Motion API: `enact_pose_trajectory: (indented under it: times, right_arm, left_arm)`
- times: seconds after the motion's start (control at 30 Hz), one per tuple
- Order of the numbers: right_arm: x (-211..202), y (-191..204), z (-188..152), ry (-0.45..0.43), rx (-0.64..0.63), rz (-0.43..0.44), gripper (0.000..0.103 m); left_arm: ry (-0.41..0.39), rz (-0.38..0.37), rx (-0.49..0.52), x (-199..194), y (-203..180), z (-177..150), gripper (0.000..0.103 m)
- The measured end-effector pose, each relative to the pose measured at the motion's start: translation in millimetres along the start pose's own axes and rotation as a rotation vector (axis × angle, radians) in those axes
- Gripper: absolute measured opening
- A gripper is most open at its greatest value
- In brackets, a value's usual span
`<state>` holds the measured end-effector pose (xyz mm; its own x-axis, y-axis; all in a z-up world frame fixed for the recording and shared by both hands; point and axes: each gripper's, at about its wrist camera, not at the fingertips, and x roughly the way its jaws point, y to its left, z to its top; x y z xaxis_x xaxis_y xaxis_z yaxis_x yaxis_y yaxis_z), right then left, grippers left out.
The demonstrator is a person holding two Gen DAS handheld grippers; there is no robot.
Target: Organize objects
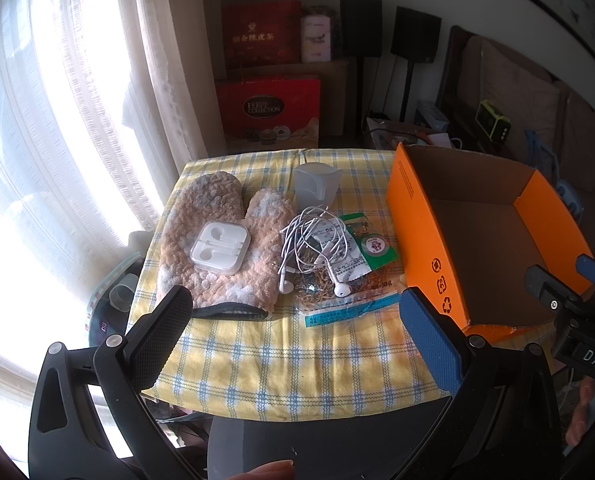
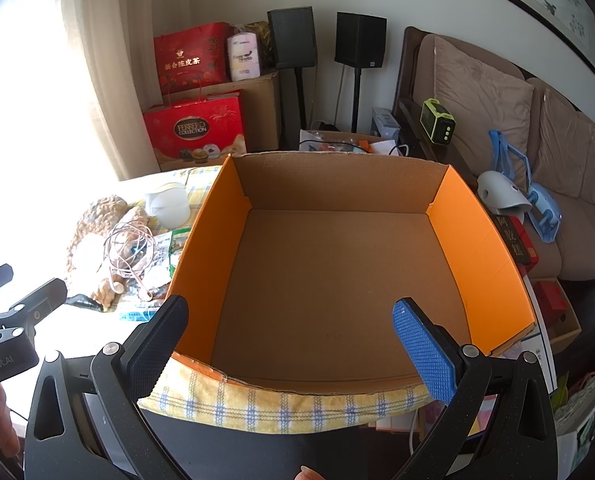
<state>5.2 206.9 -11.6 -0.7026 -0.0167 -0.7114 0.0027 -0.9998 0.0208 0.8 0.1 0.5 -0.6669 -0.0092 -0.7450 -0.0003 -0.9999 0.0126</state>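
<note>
On the yellow checked tablecloth lies a fluffy peach mitten with a white earphone case on top. Tangled white earphones rest on snack packets, with a grey plastic cup behind them. An empty orange cardboard box stands at the right. My left gripper hovers open over the cloth's near part, in front of the mitten and packets. My right gripper is open above the box's near edge, holding nothing.
The table's near edge drops off just below both grippers. Curtains fill the left. Red gift boxes, speakers on stands and a sofa stand behind the table. Clutter sits on the floor at right.
</note>
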Motion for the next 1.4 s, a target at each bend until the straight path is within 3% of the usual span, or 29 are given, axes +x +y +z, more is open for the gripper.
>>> enact_pose_trajectory:
  times: [1.07,1.4]
  right_arm:
    - [3.4,-3.7,1.7,-0.003,0.007,-0.008,0.103]
    - [2.9,-31.4,4.2,-0.009,0.023,-0.049,0.103]
  left_arm:
    - [0.003,-0.003,0.003,1.7,-8.1,-2.8,0.103]
    - [-0.008,-0.003,0.012,13.7,-6.5,7.1,0.103]
